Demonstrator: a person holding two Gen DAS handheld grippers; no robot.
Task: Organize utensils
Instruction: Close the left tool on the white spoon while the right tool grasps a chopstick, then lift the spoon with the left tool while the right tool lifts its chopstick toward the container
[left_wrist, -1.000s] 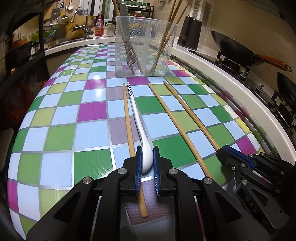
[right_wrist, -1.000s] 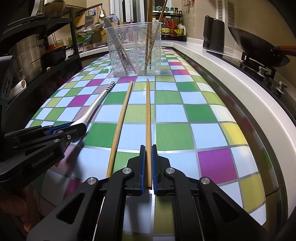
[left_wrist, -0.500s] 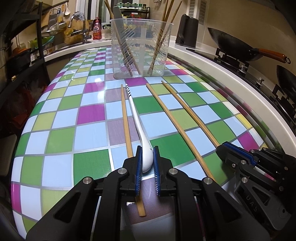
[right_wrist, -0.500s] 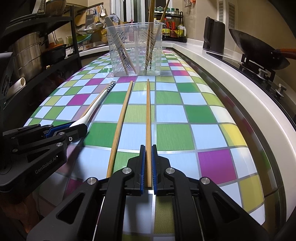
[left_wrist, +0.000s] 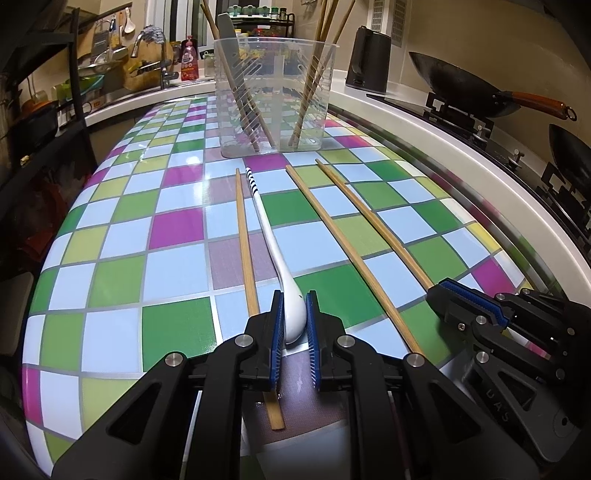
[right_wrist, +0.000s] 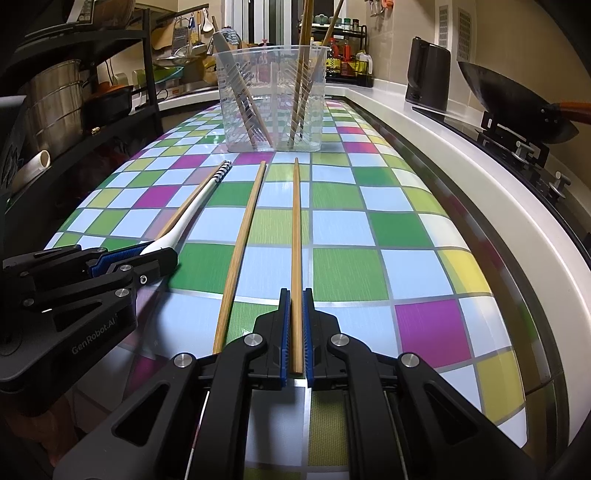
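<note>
On the checkered tabletop (left_wrist: 177, 229) lie a white spoon (left_wrist: 275, 251) with a striped handle tip and three wooden chopsticks. My left gripper (left_wrist: 294, 321) is shut on the spoon's bowl end; one chopstick (left_wrist: 243, 243) lies just left of it, partly under the gripper. My right gripper (right_wrist: 295, 332) is shut on the near end of the rightmost chopstick (right_wrist: 296, 229), which points at a clear plastic holder (right_wrist: 271, 99). Another chopstick (right_wrist: 242, 240) lies loose to its left. The holder (left_wrist: 275, 96) contains several chopsticks and a grey utensil. The left gripper (right_wrist: 122, 264) shows at the left of the right wrist view.
A white counter edge (left_wrist: 461, 147) runs along the right, with a black kettle (left_wrist: 369, 59) and a wok (left_wrist: 469, 88) on a stove behind it. A dark shelf rack (right_wrist: 74, 92) with pots stands on the left. A sink with a tap (left_wrist: 155, 62) is at the back.
</note>
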